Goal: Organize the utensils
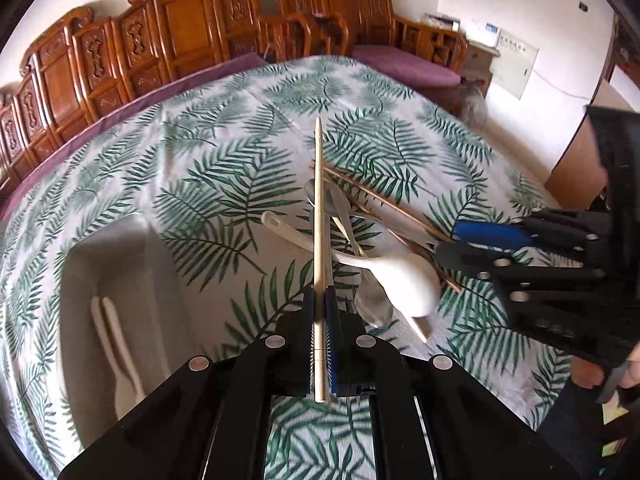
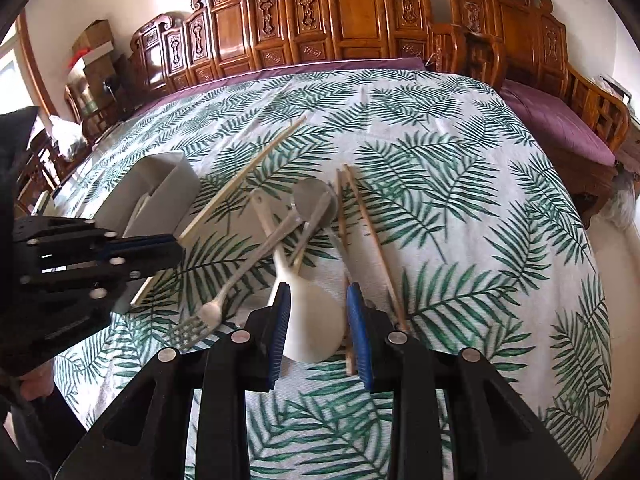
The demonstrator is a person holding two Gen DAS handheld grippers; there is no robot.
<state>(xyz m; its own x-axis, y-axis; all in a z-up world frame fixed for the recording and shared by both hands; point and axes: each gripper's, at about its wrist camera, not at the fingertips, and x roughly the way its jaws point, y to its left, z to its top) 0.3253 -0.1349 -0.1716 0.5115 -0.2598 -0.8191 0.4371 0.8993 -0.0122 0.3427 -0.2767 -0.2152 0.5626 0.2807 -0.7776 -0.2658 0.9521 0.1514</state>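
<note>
We see our left claw (image 1: 320,320) closed tight on a pale wooden chopstick (image 1: 319,216). The stick runs straight forward between the blue pads and sticks out far ahead of them, with a short end behind the pads. In the right wrist view this same chopstick (image 2: 244,176) points up and away from the cloth, so we judge it is lifted and not lying on the table.

Our right claw (image 2: 320,322) stands partly open around the bowl of a white plastic rice spoon (image 2: 314,320). Whether the pads already press on it, we cannot tell. Just right of this claw lie thin brown wooden chopsticks (image 2: 370,236), and ahead of it a shiny metal spoon (image 2: 314,200). To its left rests a slotted metal utensil (image 2: 188,332).

The grey plastic tray (image 1: 140,264) sits to the left of our left claw, near it, and already holds a cream-coloured plastic utensil (image 1: 114,344). All stands on a table with a white cloth printed with green fern leaves (image 1: 224,160).

We think the step in hand is to carry the pale chopstick to the tray. The next move calls for swinging the left claw leftward over the tray, lowering the stick along the compartment, then opening. The long front end could catch the tray wall.
</note>
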